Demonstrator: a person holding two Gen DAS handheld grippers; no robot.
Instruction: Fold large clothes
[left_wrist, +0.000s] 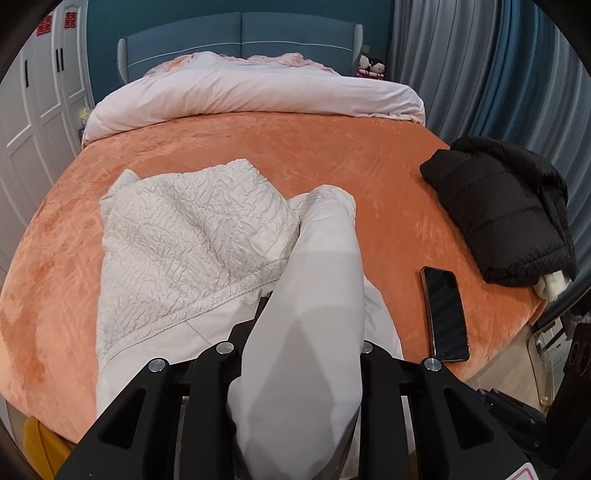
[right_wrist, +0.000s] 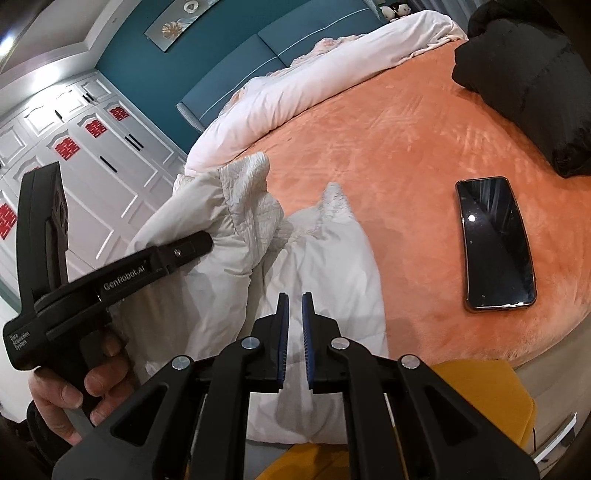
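Note:
A cream-white padded jacket (left_wrist: 192, 236) lies on the orange bedspread (left_wrist: 332, 155) near the bed's front edge. My left gripper (left_wrist: 295, 332) is shut on the jacket's smooth white sleeve (left_wrist: 317, 280) and holds it lifted; the cloth hides its fingertips. In the right wrist view the left gripper (right_wrist: 199, 240) reaches into the jacket (right_wrist: 229, 229) from the left, held by a hand. My right gripper (right_wrist: 294, 306) hovers just above the jacket's near white panel (right_wrist: 332, 266). Its blue-padded jaws stand a narrow gap apart with nothing between them.
A black phone (left_wrist: 445, 314) lies on the bedspread to the right, also in the right wrist view (right_wrist: 495, 243). A folded black puffer jacket (left_wrist: 506, 210) sits at the bed's right edge. A pale duvet (left_wrist: 251, 92) is bunched at the headboard. A yellow object (right_wrist: 480, 398) sits below the bed's front edge.

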